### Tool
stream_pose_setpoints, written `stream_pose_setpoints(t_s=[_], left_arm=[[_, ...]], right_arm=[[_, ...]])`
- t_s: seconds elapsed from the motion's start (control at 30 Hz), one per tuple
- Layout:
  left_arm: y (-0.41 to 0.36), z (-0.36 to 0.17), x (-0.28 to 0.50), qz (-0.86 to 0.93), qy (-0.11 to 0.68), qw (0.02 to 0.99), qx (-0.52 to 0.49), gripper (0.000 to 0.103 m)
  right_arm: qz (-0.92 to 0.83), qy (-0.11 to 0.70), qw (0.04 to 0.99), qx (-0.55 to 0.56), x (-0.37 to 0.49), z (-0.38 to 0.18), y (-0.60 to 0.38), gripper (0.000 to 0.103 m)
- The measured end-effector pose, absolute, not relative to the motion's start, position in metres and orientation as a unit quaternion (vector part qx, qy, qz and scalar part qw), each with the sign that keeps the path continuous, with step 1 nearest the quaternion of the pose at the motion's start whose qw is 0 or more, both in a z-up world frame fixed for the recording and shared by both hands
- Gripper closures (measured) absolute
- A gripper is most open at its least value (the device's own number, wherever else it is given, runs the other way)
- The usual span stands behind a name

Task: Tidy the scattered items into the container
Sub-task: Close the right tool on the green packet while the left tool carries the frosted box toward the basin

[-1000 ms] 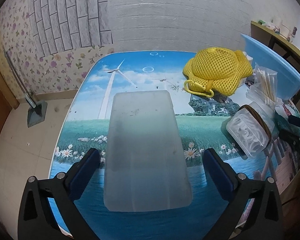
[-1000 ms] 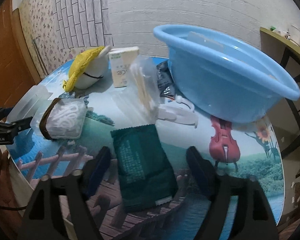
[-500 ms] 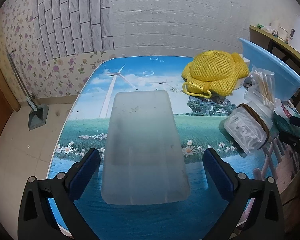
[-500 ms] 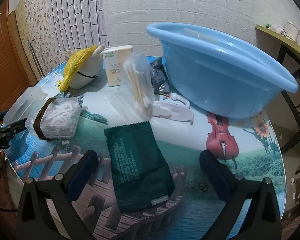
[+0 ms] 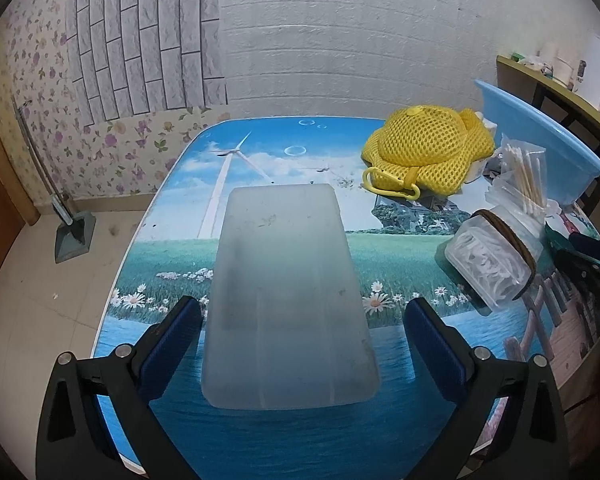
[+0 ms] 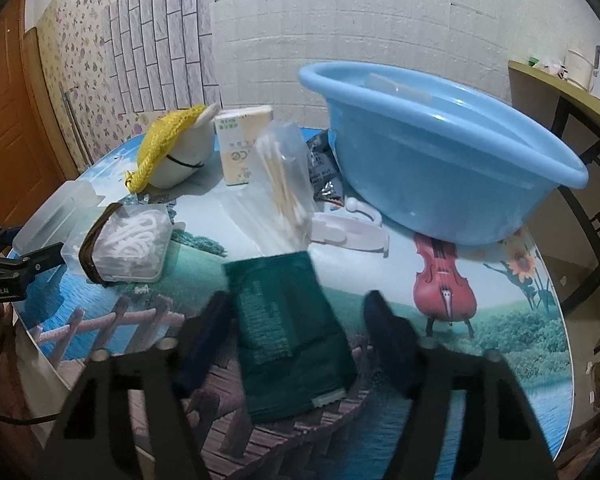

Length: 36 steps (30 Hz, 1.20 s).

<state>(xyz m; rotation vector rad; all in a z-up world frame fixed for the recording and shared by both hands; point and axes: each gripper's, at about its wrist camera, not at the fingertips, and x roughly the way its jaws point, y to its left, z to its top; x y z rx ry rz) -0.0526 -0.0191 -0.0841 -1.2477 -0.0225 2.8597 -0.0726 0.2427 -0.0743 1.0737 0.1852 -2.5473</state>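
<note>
I see left gripper (image 5: 302,344) closing, fingers astride frosted plastic box (image 5: 286,300) on table (image 5: 260,152), not touching. Right gripper (image 6: 296,328) closing around green packet (image 6: 288,332), contact unclear from blur. Blue basin (image 6: 440,160) at 1 o'clock from packet.

packet (image 6: 292,320) before swab bag (image 6: 280,176) | basin (image 6: 440,160) right (on table (image 6: 520,340))

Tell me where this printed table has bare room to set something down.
Free: the far-left corner of the printed table, beyond the frosted plastic box and left of the yellow mesh bag; also the violin-print edge below the blue plastic basin. Crowded: bag to basin, around the cotton swab packet.
</note>
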Motion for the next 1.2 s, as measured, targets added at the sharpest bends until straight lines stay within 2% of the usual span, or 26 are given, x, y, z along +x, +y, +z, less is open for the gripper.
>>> stream_pose_setpoints(t_s=[0.03,0.1,0.17,0.47,0.7,0.93,1.2], left_arm=[[-0.019,-0.083,-0.052,0.918,-0.006,0.014,-0.397,0.009],[-0.018,-0.082,-0.050,0.920,-0.003,0.017,-0.393,0.028],[-0.017,-0.080,-0.050,0.921,-0.003,0.021,-0.388,0.040],[-0.016,-0.061,-0.045,0.921,-0.016,0.029,-0.388,0.042],[-0.010,-0.028,-0.044,0.931,-0.013,0.043,-0.362,0.042],[0.003,0.019,-0.045,0.947,-0.006,0.062,-0.316,0.042],[0.047,0.052,-0.079,0.951,0.011,0.106,-0.291,0.042]], right_arm=[[-0.903,0.067,0.187,0.380,-0.072,-0.074,0.242,0.050],[-0.903,0.067,0.190,0.380,-0.071,-0.074,0.241,0.052],[-0.901,0.067,0.195,0.381,-0.071,-0.073,0.242,0.056],[-0.898,0.086,0.218,0.373,-0.059,-0.059,0.232,0.058],[-0.903,0.037,0.232,0.359,-0.059,-0.030,0.239,0.058],[-0.909,0.023,0.261,0.323,-0.050,0.002,0.240,0.058],[-0.923,-0.010,0.237,0.303,-0.075,0.028,0.267,0.058]])
